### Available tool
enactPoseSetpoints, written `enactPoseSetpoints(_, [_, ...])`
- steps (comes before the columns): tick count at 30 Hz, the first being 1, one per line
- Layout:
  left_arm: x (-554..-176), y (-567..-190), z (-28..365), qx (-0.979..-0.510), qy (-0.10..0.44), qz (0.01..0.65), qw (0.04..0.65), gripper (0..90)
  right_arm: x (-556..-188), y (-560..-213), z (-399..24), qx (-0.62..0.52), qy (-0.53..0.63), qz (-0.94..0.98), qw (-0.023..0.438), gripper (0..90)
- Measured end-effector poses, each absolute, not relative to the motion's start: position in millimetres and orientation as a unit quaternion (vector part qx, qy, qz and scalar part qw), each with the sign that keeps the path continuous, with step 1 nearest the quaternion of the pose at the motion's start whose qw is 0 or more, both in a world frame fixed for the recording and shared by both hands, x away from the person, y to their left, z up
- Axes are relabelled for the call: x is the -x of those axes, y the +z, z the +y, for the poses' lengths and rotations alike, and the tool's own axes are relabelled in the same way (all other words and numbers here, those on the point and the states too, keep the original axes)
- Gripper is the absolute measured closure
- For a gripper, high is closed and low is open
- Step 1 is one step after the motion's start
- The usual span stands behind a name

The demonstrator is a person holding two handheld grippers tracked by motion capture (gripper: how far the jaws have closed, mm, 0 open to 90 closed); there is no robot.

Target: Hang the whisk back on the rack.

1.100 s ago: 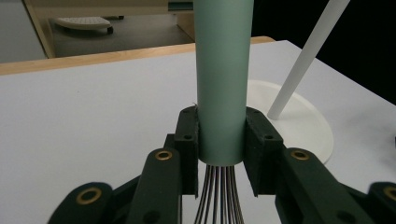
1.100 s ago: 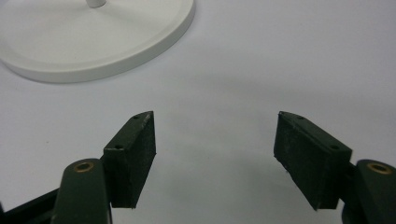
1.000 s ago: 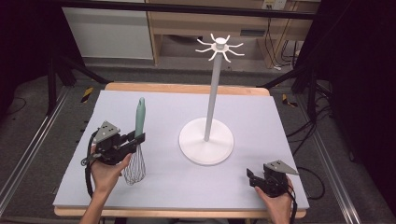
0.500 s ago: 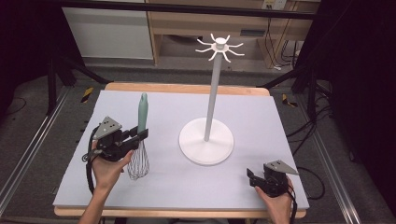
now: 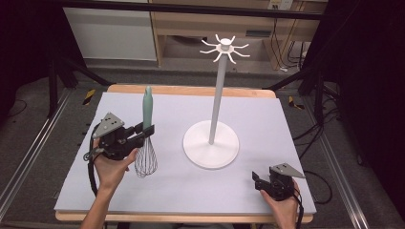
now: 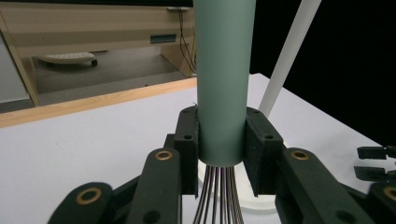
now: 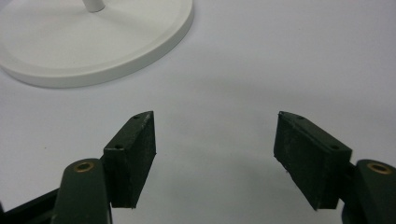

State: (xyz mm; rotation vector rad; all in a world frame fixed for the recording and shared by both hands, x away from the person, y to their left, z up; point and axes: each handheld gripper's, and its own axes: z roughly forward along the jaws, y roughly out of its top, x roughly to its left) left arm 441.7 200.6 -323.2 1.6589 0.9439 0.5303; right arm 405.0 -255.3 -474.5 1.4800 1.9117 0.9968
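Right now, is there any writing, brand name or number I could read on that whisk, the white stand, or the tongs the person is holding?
None can be read.
whisk: plain green handle, no print seen.
white stand: bare pole and base, no label.
left tongs and right tongs: black pads with screw holes, no lettering.
blue-green strip on the wooden furniture behind the table: could be a label, too small and blurred to read.

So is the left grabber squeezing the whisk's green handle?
Touching. In the left gripper view, the left gripper has both jaws pressed flat against the whisk handle, no gap.
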Motion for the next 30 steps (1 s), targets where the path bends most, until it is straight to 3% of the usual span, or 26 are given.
enactPoseSetpoints(30, [-440.8, -274.9, 168.7, -0.700, 0.240, 0.352, 0.573, 68.7, -405.6, -473.9, -256.0, -0.547, 0.373, 0.704, 0.258, 30.4])
